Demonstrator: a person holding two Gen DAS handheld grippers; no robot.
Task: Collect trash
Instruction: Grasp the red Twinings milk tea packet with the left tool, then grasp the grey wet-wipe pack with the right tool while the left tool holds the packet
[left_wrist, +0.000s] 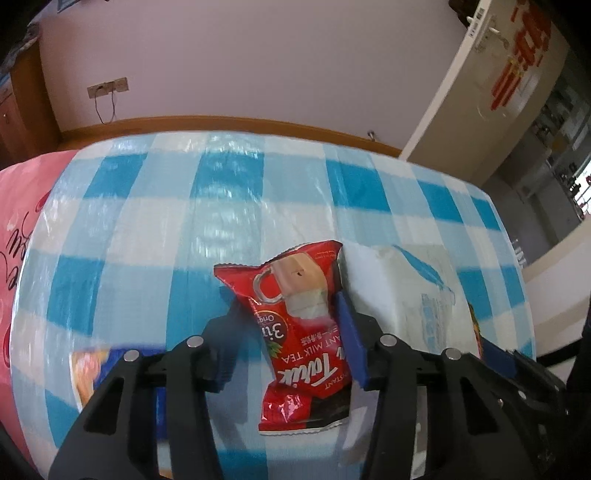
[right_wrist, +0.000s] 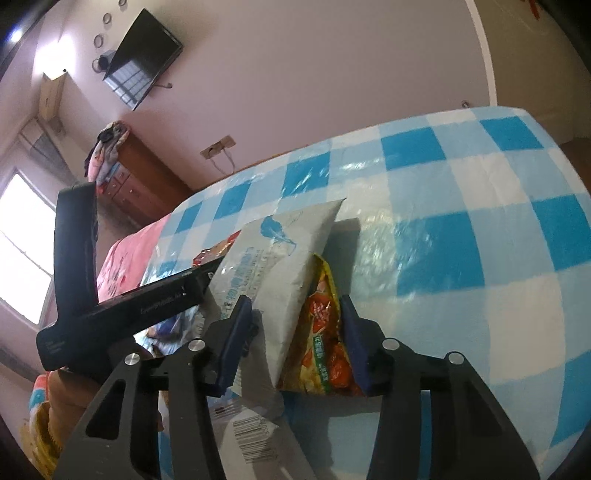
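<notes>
red milk tea sachet (left_wrist: 299, 332) and white pouch (right_wrist: 280, 266) with orange snack wrapper (right_wrist: 325, 332), on checked tablecloth (left_wrist: 147, 229): light, crinkly, slippery film; left gripper (left_wrist: 284, 332) and right gripper (right_wrist: 291, 332) narrowed about them mid-body, contact unclear.

Right gripper (right_wrist: 295, 336) low over blue-and-white checked cloth (right_wrist: 461, 206); blue pads (right_wrist: 236, 339) closed on grey-white pouch (right_wrist: 280, 266) and orange snack wrapper (right_wrist: 325, 339), pouch overlapping wrapper; red packet (right_wrist: 207, 254) peeks behind pouch; left gripper (right_wrist: 122, 310) crosses at left, black body touching pouch edge; television (right_wrist: 142, 59) on wall; wooden dresser (right_wrist: 144, 181) beyond; pink bedding (right_wrist: 125, 262) beside cloth.
</notes>
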